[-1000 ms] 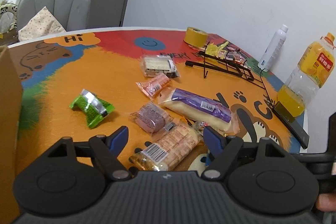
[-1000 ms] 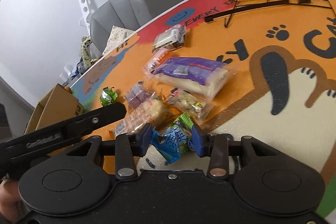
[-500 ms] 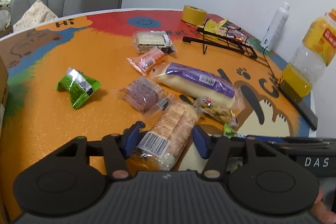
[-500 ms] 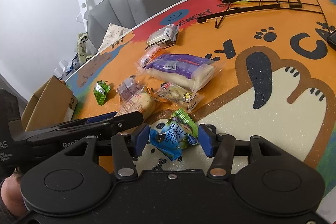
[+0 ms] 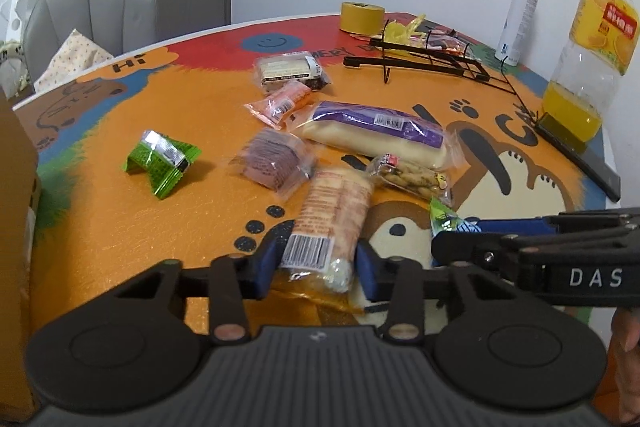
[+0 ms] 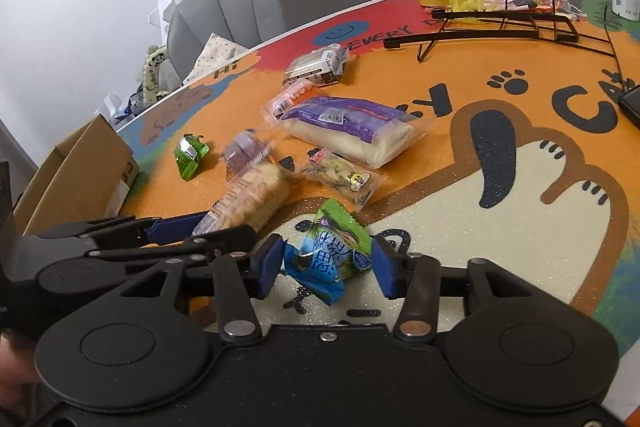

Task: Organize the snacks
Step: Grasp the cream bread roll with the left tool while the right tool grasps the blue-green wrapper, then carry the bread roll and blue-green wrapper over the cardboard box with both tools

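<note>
The table mat (image 5: 120, 219) looks like matt, grainy felt with glittery black print. The cracker pack (image 5: 332, 223) and purple bread pack (image 5: 372, 131) wear clear, glossy plastic film; the green snack packet (image 5: 160, 159) is shiny foil. The cardboard box (image 6: 80, 171) is dull brown paper board. The rack (image 5: 432, 59) is thin black wire. The juice bottle (image 5: 580, 67) is clear, smooth plastic.
</note>
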